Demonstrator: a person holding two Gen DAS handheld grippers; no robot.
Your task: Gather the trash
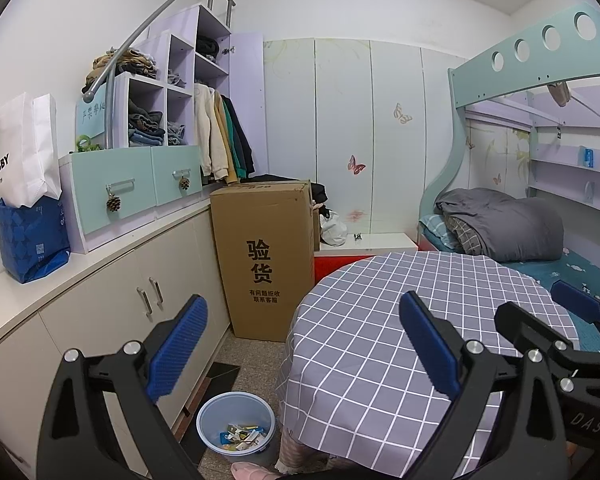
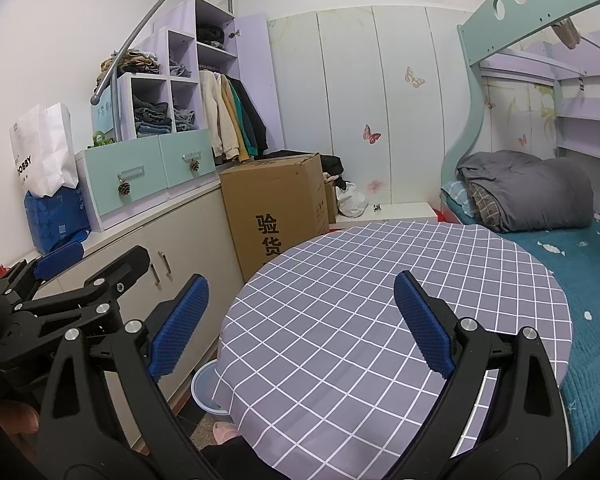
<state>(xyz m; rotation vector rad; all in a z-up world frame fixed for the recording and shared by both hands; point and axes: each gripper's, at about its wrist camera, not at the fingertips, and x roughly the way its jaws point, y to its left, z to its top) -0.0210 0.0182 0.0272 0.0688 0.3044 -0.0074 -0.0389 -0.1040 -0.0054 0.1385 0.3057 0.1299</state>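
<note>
Blue ribbed pads (image 1: 178, 344) of the left gripper (image 1: 304, 344) are seen closest to the lens, spread wide apart with nothing held between them; the right gripper (image 2: 300, 324) is likewise shown with its fingers parted and empty above the round table (image 2: 380, 300), whose grey checked cloth is bare of any litter in both views. The trash (image 1: 242, 436) is found in the pale blue bin (image 1: 208, 412) on the floor, just beside the table's skirt and near the beige cabinet (image 1: 112, 304); in the right wrist view only the bin's rim is seen under the cloth's edge. What lies inside is judged to be small wrappers and scraps of paper or foil: very light, thin, easily crumpled, and probably slick on printed faces, so a piece could slip or flutter from a loose pinch. A hold is best taken across a folded or bunched edge, where the ribbed pads can bite, not on a flat face. If the bin itself is to be carried, its thin plastic rim is judged stiff enough to be pinched. A tall cardboard box (image 1: 266, 256) stands well behind the bin.
</note>
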